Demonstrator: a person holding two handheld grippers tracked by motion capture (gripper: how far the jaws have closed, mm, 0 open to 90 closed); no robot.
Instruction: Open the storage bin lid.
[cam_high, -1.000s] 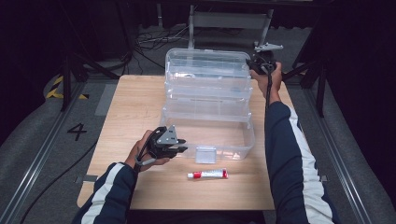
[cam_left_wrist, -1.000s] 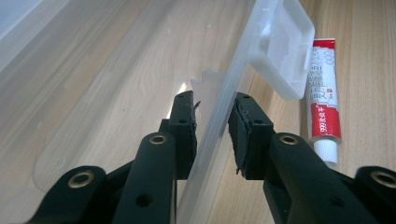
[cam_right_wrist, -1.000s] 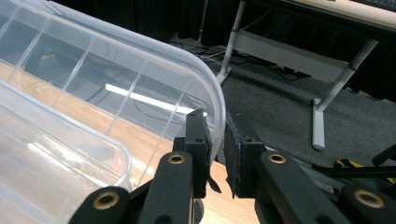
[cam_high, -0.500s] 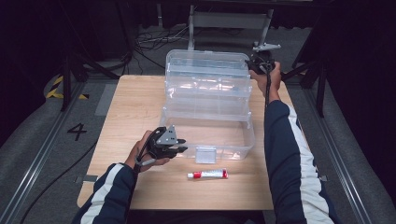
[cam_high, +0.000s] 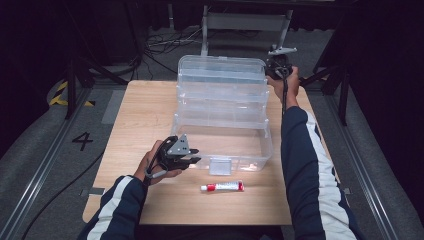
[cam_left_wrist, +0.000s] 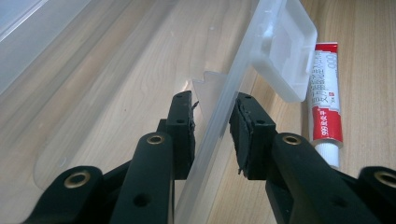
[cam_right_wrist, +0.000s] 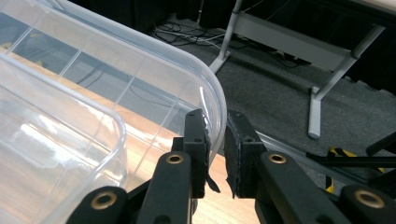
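Gripping the clear plastic box (cam_high: 222, 120) at two places, you had your left gripper (cam_left_wrist: 212, 135) straddling the near wall beside the latch (cam_left_wrist: 285, 51), jaws close on it but a sliver of gap visible, so I could not tell whether it was clamped. Your right gripper (cam_right_wrist: 215, 140) was clenched on the raised lid's (cam_right_wrist: 140, 65) rim. Box stood open mid-table; the ointment tube (cam_high: 222, 187) lay outside on the table (cam_high: 145, 110), just in front. Judged: opening done, loading outstanding.
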